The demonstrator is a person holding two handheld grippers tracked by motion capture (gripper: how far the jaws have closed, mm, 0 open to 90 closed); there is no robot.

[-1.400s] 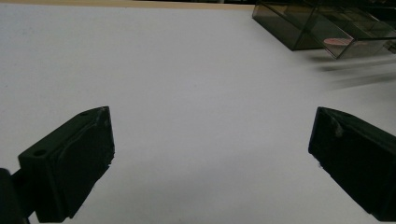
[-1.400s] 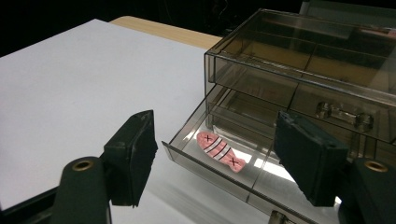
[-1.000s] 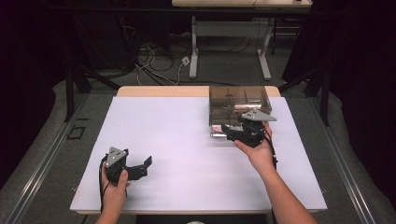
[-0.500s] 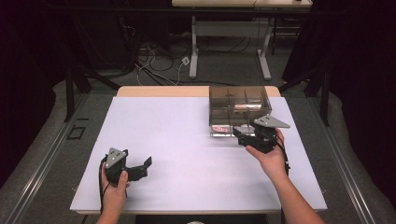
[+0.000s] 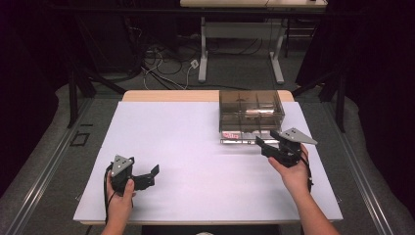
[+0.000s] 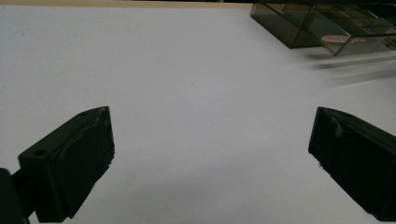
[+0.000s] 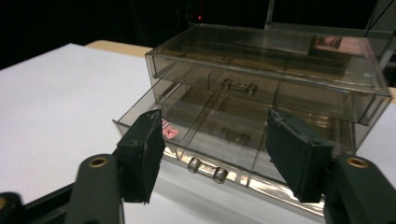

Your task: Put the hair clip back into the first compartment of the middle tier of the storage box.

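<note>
Drawer box [image 5: 251,115] sits at the worktop's [image 5: 186,147] one o'clock, bottom drawer [image 7: 219,140] pulled out; right claw [image 5: 264,145] has backed off toward five o'clock, jaws narrowing on nothing, so a push shut looks next; left claw [image 5: 147,175] released, idle

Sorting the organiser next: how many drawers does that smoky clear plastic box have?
2. The upper drawer is pushed in, under the lid of the smoky transparent plastic drawer box. The lower drawer is pulled out toward the right tool. None seem hidden.
</note>
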